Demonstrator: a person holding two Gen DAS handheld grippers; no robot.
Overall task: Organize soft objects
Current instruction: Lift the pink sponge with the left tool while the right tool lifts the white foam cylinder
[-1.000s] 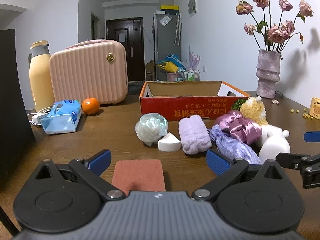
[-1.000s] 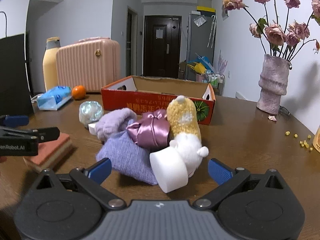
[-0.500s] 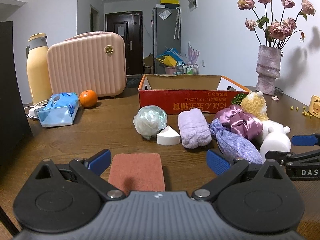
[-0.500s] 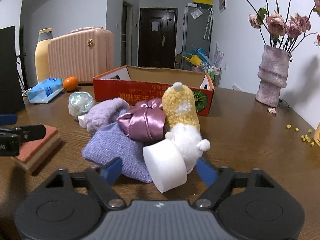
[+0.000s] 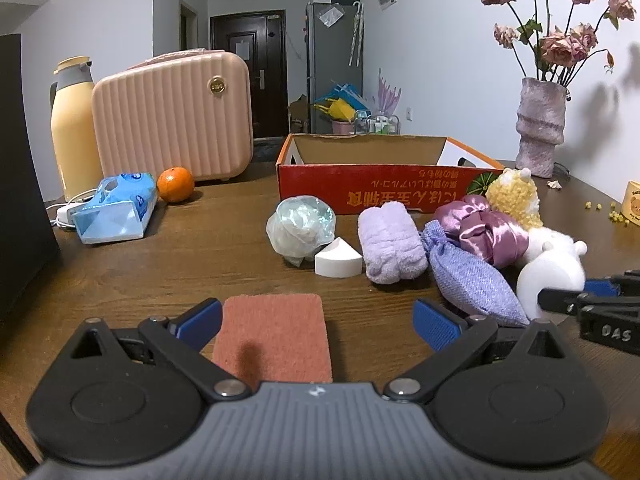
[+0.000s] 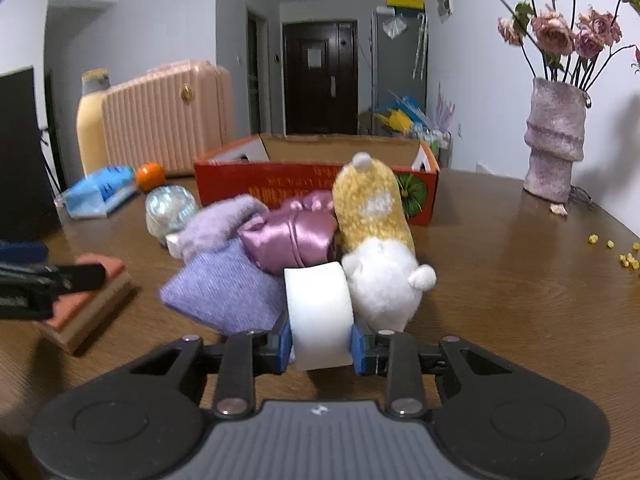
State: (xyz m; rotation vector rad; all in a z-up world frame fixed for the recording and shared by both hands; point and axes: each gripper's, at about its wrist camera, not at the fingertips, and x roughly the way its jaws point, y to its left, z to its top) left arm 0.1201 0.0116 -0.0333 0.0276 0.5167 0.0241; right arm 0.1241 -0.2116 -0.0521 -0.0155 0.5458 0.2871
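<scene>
My right gripper (image 6: pixel 319 345) is shut on a white round sponge (image 6: pixel 318 312), its blue pads pressing both sides. Just behind the sponge lie a yellow and white plush toy (image 6: pixel 376 248), a shiny purple satin pouch (image 6: pixel 288 236), a lilac knit pouch (image 6: pixel 224 292) and a rolled lilac towel (image 6: pixel 220 228). My left gripper (image 5: pixel 318 320) stands open over a flat reddish sponge (image 5: pixel 272 336), its pads apart on either side. A white wedge sponge (image 5: pixel 338 262) and a crumpled clear bag (image 5: pixel 300 226) lie further ahead. The red cardboard box (image 5: pixel 384 196) stands open behind the pile.
A pink ribbed case (image 5: pixel 172 116), a yellow flask (image 5: pixel 74 128), an orange (image 5: pixel 175 190) and a blue tissue pack (image 5: pixel 114 212) stand at the far left. A vase of dried roses (image 5: pixel 540 128) is at the far right, with yellow crumbs (image 6: pixel 624 256) on the table.
The right gripper's jaws have come together from wide open onto the white round sponge. The left gripper has stayed open over the reddish sponge.
</scene>
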